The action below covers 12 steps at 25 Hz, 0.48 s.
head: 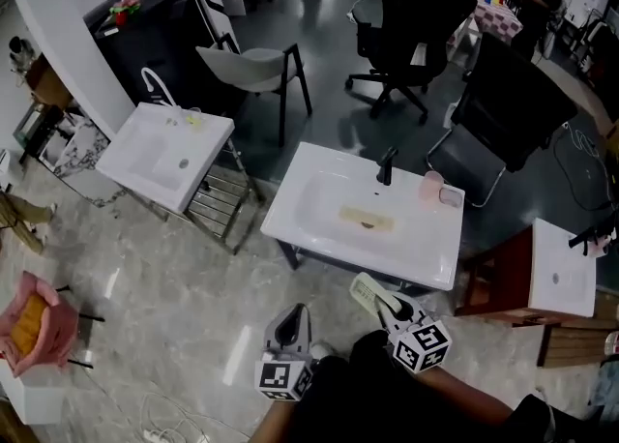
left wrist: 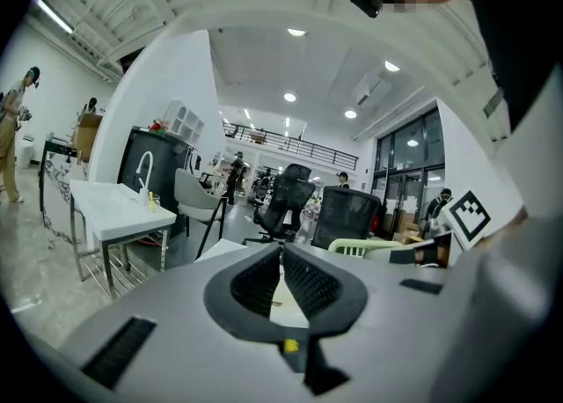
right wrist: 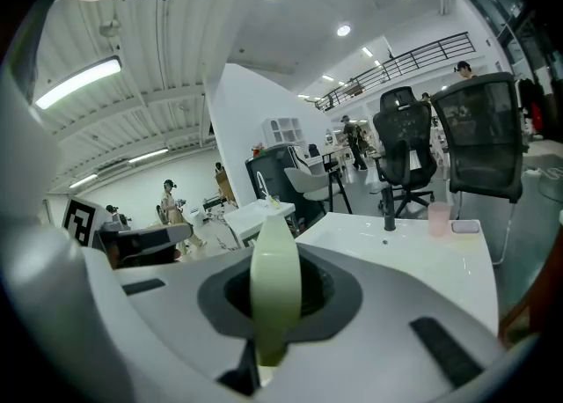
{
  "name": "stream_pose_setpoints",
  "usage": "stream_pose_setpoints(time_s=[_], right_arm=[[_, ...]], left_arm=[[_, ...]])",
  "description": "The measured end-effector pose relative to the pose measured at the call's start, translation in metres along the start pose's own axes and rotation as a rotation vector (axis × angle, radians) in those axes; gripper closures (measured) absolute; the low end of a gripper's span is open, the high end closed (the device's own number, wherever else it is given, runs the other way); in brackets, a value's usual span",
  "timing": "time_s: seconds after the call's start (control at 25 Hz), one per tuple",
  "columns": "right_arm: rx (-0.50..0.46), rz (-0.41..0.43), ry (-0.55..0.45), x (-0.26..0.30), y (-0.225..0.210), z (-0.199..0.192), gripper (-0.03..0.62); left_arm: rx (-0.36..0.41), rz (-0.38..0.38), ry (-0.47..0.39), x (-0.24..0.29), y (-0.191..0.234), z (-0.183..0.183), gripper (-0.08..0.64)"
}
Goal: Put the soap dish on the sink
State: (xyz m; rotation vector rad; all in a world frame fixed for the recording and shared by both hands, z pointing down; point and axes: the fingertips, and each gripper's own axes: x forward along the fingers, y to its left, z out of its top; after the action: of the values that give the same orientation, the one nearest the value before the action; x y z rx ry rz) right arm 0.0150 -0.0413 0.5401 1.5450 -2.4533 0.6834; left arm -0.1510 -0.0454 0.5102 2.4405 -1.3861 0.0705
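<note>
Right gripper view: the fingers of the right gripper (right wrist: 274, 256) are pressed onto a pale green soap dish (right wrist: 274, 300), which stands on edge between them and rises above their tips. Beyond it lies the white sink (right wrist: 422, 260), with a black faucet (right wrist: 387, 216) at its back rim and a pink cup (right wrist: 437, 218) beside that.

Left gripper view: the fingers of the left gripper (left wrist: 282, 256) meet at their tips, with nothing between them.

Head view: both grippers sit at the bottom of the picture, side by side and apart, each pointing up the picture towards the sink. The soap dish sticks out ahead of the right gripper, just short of the sink's near edge and not over the basin. The left gripper is over the marble floor (head: 145, 277), left of the right one and further from the sink. A second sink (head: 160, 156) stands on a metal frame to the left, well apart from the first. A grey chair (head: 253, 69) and a black office chair (head: 411, 20) stand behind the two sinks.
</note>
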Motion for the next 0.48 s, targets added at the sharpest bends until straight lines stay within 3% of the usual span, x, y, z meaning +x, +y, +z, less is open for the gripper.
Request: stream_pose_setpoints(time_s=[0.2, 0.48], right_arm=[[0.034, 0.007, 0.011, 0.041, -0.044, 0.017, 0.580], [0.044, 0.108, 0.032, 0.128, -0.092, 0.059, 0.581]], left_arm=[[-0.002, 0.009, 0.023, 0.044, -0.001, 0.002, 0.543], [-0.019, 0.092, -0.009, 0.121, 0.020, 0.034, 0.543]])
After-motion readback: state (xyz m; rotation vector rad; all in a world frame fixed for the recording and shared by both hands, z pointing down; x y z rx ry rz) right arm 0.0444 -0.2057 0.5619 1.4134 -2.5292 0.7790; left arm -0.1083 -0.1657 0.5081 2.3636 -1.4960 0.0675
